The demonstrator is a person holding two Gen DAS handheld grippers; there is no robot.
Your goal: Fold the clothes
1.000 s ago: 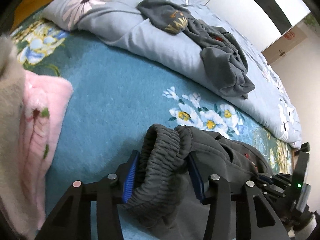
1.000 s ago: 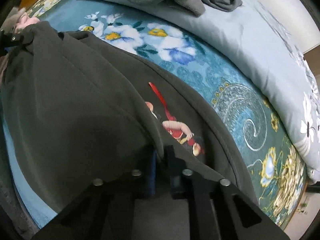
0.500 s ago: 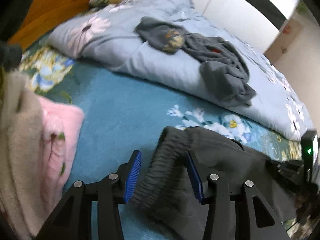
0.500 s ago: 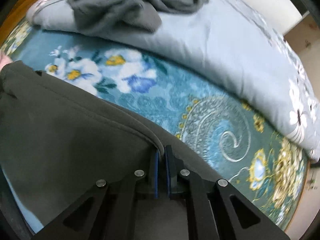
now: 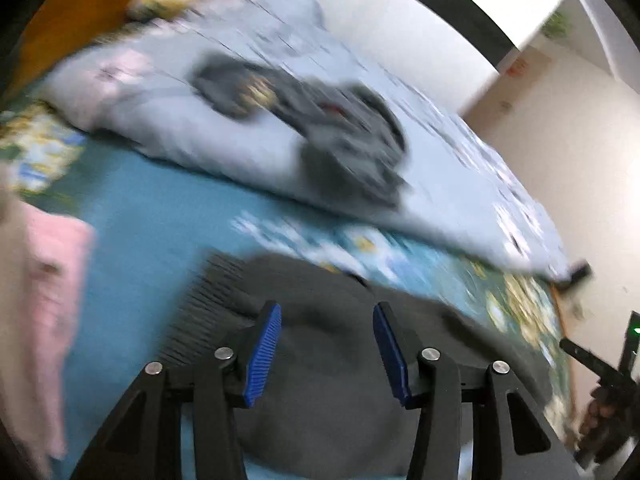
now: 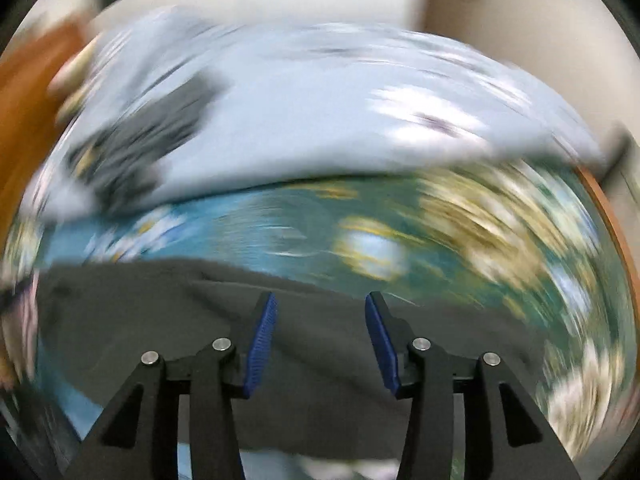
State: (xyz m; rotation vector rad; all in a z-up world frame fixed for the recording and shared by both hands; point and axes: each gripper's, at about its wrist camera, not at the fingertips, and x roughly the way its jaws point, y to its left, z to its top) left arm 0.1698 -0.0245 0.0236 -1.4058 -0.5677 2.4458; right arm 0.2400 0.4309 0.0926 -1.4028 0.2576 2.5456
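Both my tools are opening — left tool (image 5: pixel 326 350) and right tool (image 6: pixel 320 340) are hovering over the dark grey garment (image 5: pixel 336 412), gripping nothing; it's lying seemingly flat on the teal floral bed (image 5: pixel 148 208) — heavy blur.

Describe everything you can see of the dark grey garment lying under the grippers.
The dark grey garment is soft knit fabric, lying spread fairly flat on the teal floral bedsheet. A ribbed elastic band edges its left end. It lies below both grippers, whose blue pads do not press on it. Motion blur hides finer detail.
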